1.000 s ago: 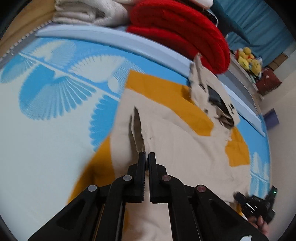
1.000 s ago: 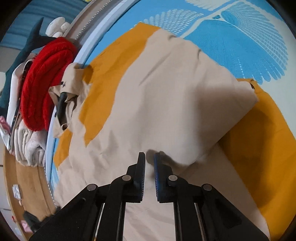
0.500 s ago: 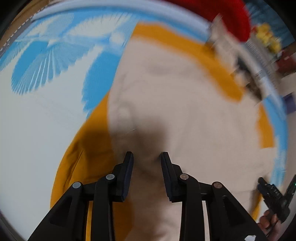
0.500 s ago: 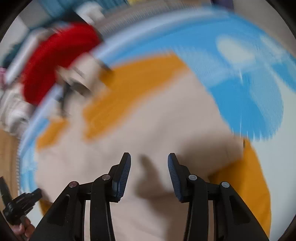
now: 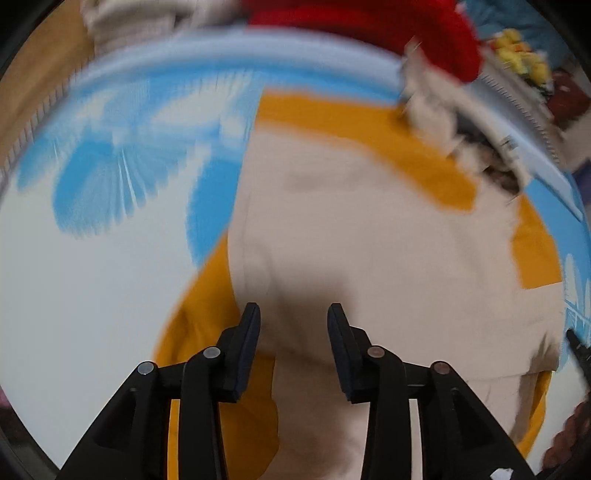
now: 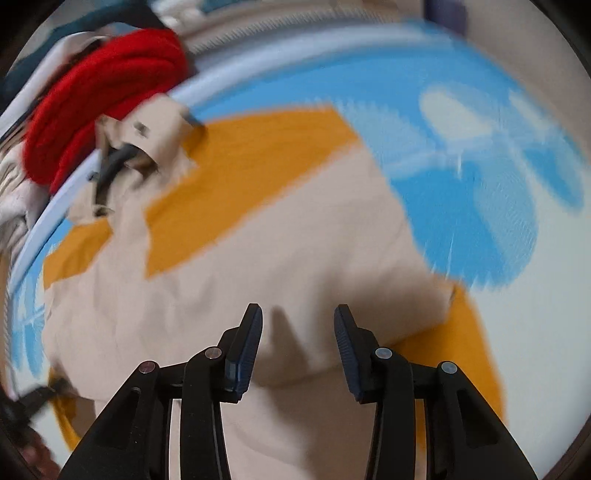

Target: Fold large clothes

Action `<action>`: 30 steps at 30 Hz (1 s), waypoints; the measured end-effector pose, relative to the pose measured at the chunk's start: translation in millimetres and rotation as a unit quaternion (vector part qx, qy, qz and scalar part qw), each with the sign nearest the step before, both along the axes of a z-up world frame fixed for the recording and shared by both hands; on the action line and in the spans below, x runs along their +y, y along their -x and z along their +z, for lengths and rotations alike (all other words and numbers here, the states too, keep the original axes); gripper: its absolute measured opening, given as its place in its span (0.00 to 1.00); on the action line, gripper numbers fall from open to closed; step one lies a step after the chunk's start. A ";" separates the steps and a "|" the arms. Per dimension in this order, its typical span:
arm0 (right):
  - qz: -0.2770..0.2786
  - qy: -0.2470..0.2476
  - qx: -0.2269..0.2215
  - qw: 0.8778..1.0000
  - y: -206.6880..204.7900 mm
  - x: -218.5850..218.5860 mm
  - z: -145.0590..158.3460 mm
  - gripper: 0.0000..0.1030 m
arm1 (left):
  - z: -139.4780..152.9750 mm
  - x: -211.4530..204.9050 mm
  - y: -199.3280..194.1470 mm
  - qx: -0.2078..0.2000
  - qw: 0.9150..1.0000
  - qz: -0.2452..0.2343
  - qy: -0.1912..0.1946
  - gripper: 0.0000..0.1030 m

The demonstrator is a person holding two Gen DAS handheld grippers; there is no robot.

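A large beige and orange garment (image 5: 354,236) lies spread on a blue-and-white patterned bed (image 5: 92,258), with a beige fold laid over the orange parts. It also shows in the right wrist view (image 6: 258,258). My left gripper (image 5: 293,321) is open and empty just above the beige cloth near its left edge. My right gripper (image 6: 298,325) is open and empty above the folded beige edge. The other gripper's tip shows at the right edge of the left wrist view (image 5: 576,350). Both views are blurred by motion.
A red knitted item (image 6: 103,107) and cream folded clothes (image 5: 147,22) are stacked beyond the bed's far edge. A beige collar piece (image 6: 155,133) lies by the red item. Yellow toys (image 5: 524,59) sit at the far right.
Both grippers were shut on the beige cloth one second ago. They opened, let the cloth drop flat, and have drawn back a little.
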State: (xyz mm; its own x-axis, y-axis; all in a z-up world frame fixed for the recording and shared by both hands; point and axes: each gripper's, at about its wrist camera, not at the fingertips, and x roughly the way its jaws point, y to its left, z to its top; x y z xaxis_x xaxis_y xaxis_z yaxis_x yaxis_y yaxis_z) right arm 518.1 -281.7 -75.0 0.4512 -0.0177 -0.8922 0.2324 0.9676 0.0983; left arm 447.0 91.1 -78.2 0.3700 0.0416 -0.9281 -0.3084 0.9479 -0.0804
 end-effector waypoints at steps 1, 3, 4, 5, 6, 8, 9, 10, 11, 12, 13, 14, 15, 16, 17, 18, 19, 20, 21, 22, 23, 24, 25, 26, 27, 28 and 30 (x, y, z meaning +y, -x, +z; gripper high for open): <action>0.015 0.022 -0.027 0.999 1.9 7.2 14.5 0.41 | 7.4 -2.1 1.5 -0.013 1.000 -0.003 -0.003 0.37; 0.051 0.061 -0.083 0.993 10.1 24.4 43.2 0.41 | 23.3 -10.2 9.2 -0.045 0.999 -0.005 -0.006 0.40; 0.066 0.076 -0.105 0.989 14.1 30.4 53.7 0.41 | 24.6 -13.5 7.5 -0.050 0.999 -0.007 -0.008 0.40; 0.082 0.092 -0.127 0.984 21.0 38.1 65.7 0.41 | 29.7 -19.6 11.2 -0.057 0.998 -0.016 -0.019 0.40; 0.089 0.097 -0.137 0.982 24.3 42.7 72.4 0.41 | 31.9 -21.4 11.3 -0.061 0.997 -0.021 -0.029 0.40; 0.102 0.102 -0.156 0.977 34.6 47.0 84.9 0.41 | 38.2 -31.2 18.6 -0.069 0.996 -0.031 -0.050 0.40; 0.105 0.102 -0.160 0.976 38.5 48.5 89.3 0.41 | 40.9 -35.3 19.3 -0.071 0.995 -0.034 -0.054 0.40; 0.105 0.104 -0.162 0.976 42.1 48.9 92.7 0.41 | 44.1 -39.0 23.0 -0.074 0.995 -0.038 -0.056 0.40; 0.104 0.105 -0.163 0.975 44.6 48.7 95.7 0.41 | 42.6 -38.2 20.0 -0.076 0.995 -0.040 -0.056 0.40; 0.103 0.104 -0.165 0.975 47.7 47.5 98.5 0.41 | 45.3 -41.3 22.4 -0.078 0.994 -0.041 -0.058 0.40; 0.101 0.102 -0.167 0.975 50.2 46.4 101.5 0.41 | 47.7 -44.4 24.3 -0.081 0.994 -0.043 -0.059 0.40; 0.100 0.101 -0.168 0.976 52.0 45.4 105.1 0.41 | 50.4 -45.8 25.9 -0.083 0.994 -0.044 -0.060 0.40; 0.098 0.100 -0.168 0.976 54.9 45.0 108.6 0.41 | 52.8 -47.1 27.4 -0.085 0.994 -0.045 -0.060 0.40; 0.098 0.099 -0.168 0.976 57.0 44.6 111.2 0.41 | 54.5 -48.2 28.1 -0.086 0.993 -0.045 -0.061 0.40; 0.098 0.099 -0.168 0.976 57.5 44.0 111.7 0.41 | 56.8 -49.3 28.6 -0.087 0.993 -0.044 -0.061 0.40; 0.098 0.099 -0.167 0.976 58.4 43.2 113.1 0.41 | 60.0 -50.6 29.4 -0.090 0.993 -0.043 -0.059 0.40; 0.098 0.098 -0.168 0.976 59.0 42.7 114.2 0.41 | 62.3 -51.7 29.9 -0.092 0.993 -0.042 -0.057 0.40; 0.097 0.096 -0.168 0.976 59.3 42.7 114.7 0.41 | 65.3 -53.5 30.3 -0.093 0.993 -0.042 -0.057 0.40; 0.097 0.095 -0.167 0.977 59.5 41.5 115.5 0.41 | 68.4 -55.0 30.7 -0.097 0.993 -0.040 -0.057 0.40; 0.095 0.093 -0.166 0.977 60.1 40.5 116.8 0.41 | 72.9 -56.6 31.2 -0.103 0.993 -0.036 -0.055 0.40; 0.093 0.089 -0.165 0.978 60.3 39.7 118.4 0.41 | 77.0 -57.5 31.7 -0.110 0.992 -0.033 -0.050 0.40; 0.092 0.085 -0.165 0.978 60.2 39.0 120.1 0.41 | 80.4 -58.5 31.9 -0.116 0.992 -0.030 -0.048 0.40; 0.092 0.082 -0.165 0.978 60.0 38.7 121.6 0.41 | 83.2 -59.7 32.1 -0.121 0.991 -0.028 -0.046 0.40; 0.092 0.084 -0.166 0.978 59.4 39.3 123.2 0.41 | 86.6 -61.7 32.4 -0.128 0.990 -0.027 -0.046 0.42; 0.091 0.084 -0.166 0.978 58.3 39.7 123.6 0.41 | 89.1 -63.5 32.7 -0.133 0.990 -0.026 -0.048 0.45; 0.090 0.083 -0.168 0.978 57.3 39.8 124.8 0.41 | 90.8 -64.8 33.3 -0.135 0.989 -0.023 -0.051 0.46; 0.084 0.087 -0.171 0.978 55.6 40.4 125.3 0.41 | 93.7 -67.9 34.9 -0.138 0.989 -0.015 -0.058 0.48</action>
